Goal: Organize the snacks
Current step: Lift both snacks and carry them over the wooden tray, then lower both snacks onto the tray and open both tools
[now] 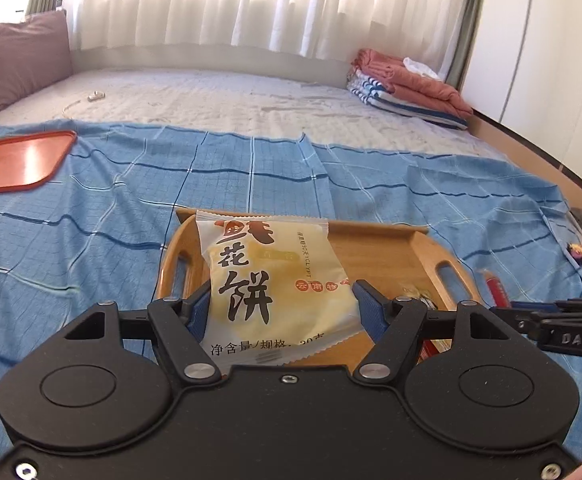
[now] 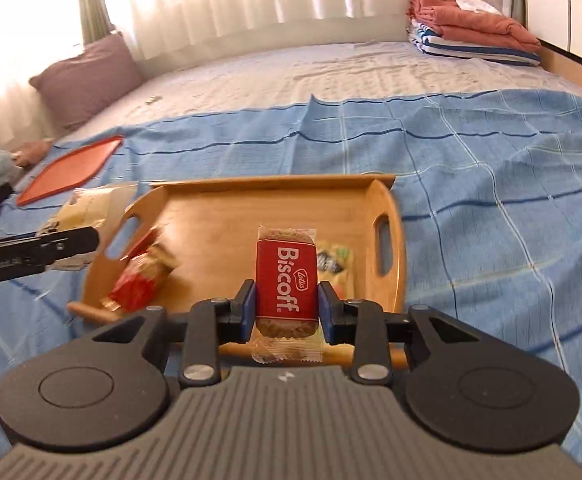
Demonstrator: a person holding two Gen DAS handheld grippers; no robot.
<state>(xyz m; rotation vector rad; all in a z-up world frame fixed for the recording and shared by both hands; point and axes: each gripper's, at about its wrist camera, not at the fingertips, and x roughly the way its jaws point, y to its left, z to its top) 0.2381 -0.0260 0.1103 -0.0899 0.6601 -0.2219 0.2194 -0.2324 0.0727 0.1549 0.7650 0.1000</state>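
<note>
Two snacks (image 2: pixel 143 276) already in wooden tray (image 2: pixel 387 280); left gripper (image 1: pixel 279 304) clamps flower-cake packet (image 1: pixel 275 280), right gripper (image 2: pixel 287 304) clamps Biscoff (image 2: pixel 287 280), both above tray, unplaced.

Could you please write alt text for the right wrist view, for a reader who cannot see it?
The right claw grips a red Biscoff packet upright above a wooden tray on a blue checked cloth spread over a bed. Two more snack packets lie in the tray, and the left claw holds a pale packet at the left edge.
</note>
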